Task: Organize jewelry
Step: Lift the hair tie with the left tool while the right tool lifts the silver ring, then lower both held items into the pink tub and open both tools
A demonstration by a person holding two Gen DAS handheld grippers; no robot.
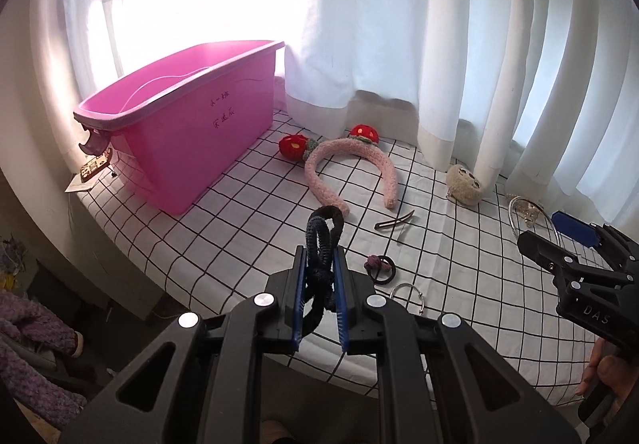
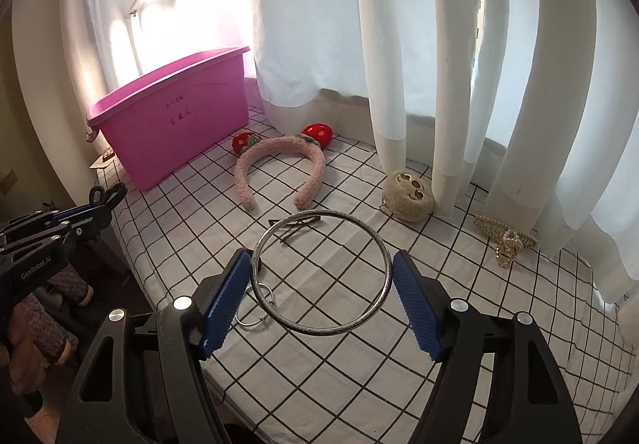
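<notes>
Left wrist view: left gripper [image 1: 320, 284] narrowed, blue pads clamping a dark hair tie [image 1: 322, 244] above the checked cloth [image 1: 459, 284]. Pink bin [image 1: 187, 132] stands to the left at the curtain [image 1: 399, 24]; pink headband [image 1: 347, 172] with red strawberries lies beside it. Hairpin [image 1: 393, 222], black-and-purple tie [image 1: 379, 268] and small open ring [image 1: 407, 294] lie near the pads. Right gripper [image 1: 559, 240] enters from the right.

Right wrist view: right gripper [image 2: 319, 304] set wide, its pads pressing both sides of a silver bangle [image 2: 321, 272] held off the cloth. Beige clip [image 2: 409, 200] and pearl clip [image 2: 505, 236] lie by the curtain; bin at far left.
</notes>
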